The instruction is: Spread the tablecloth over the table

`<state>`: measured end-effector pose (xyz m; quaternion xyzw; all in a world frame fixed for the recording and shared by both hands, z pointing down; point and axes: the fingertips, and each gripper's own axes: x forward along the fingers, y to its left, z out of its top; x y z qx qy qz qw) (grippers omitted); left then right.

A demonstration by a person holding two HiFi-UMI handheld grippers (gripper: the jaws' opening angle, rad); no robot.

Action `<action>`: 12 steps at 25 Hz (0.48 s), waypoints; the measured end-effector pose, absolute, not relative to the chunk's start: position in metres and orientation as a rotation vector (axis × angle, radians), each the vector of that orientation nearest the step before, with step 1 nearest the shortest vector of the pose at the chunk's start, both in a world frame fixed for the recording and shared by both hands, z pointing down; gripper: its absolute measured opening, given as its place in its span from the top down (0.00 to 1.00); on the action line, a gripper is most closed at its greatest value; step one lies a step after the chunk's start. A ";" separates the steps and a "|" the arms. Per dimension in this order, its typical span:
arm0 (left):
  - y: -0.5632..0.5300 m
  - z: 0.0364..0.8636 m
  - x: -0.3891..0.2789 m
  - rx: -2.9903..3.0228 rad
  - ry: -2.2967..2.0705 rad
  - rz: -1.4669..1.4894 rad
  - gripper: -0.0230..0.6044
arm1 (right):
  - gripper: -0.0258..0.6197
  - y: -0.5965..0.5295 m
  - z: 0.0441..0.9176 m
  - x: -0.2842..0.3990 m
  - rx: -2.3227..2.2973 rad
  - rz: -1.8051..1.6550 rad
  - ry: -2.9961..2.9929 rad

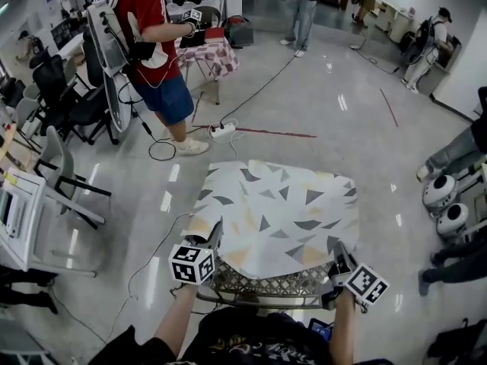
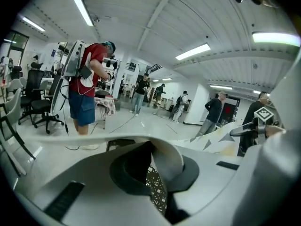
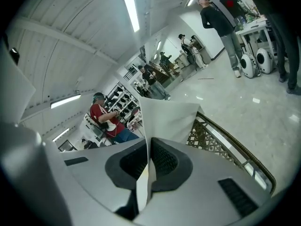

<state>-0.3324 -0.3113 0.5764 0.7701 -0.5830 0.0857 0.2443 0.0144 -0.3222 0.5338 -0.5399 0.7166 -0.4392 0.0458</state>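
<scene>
A white tablecloth (image 1: pixel 278 215) with grey and yellow triangles lies over a metal lattice table (image 1: pixel 262 286), whose near rim shows bare below the cloth's edge. My left gripper (image 1: pixel 214 239) is shut on the cloth's near left corner, and my right gripper (image 1: pixel 338 255) is shut on its near right corner. In the left gripper view the cloth (image 2: pixel 167 152) curls up between the closed jaws of the left gripper (image 2: pixel 157 166), with the lattice (image 2: pixel 156 187) below. In the right gripper view a folded flap of cloth (image 3: pixel 169 119) stands pinched in the right gripper (image 3: pixel 148 166), beside the table's rim (image 3: pixel 207 140).
A person in a red shirt (image 1: pixel 156 44) works at a small table at the back left. A power strip (image 1: pixel 222 131) and cables lie on the floor beyond my table. Office chairs (image 1: pixel 68 173) stand at the left. White round machines (image 1: pixel 445 204) and people's legs are at the right.
</scene>
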 end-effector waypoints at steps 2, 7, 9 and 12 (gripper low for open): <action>-0.302 0.588 -0.335 2.060 -1.592 0.239 0.91 | 0.93 -0.317 0.539 0.012 -1.651 -1.352 2.198; -0.276 0.606 -0.335 1.981 -1.600 0.272 0.91 | 0.93 -0.310 0.545 0.016 -1.654 -1.366 2.232; -0.263 0.609 -0.331 1.952 -1.600 0.275 0.91 | 0.93 -0.305 0.547 0.022 -1.663 -1.382 2.227; -0.245 0.616 -0.321 1.894 -1.599 0.252 0.92 | 0.93 -0.299 0.554 0.035 -1.674 -1.413 2.217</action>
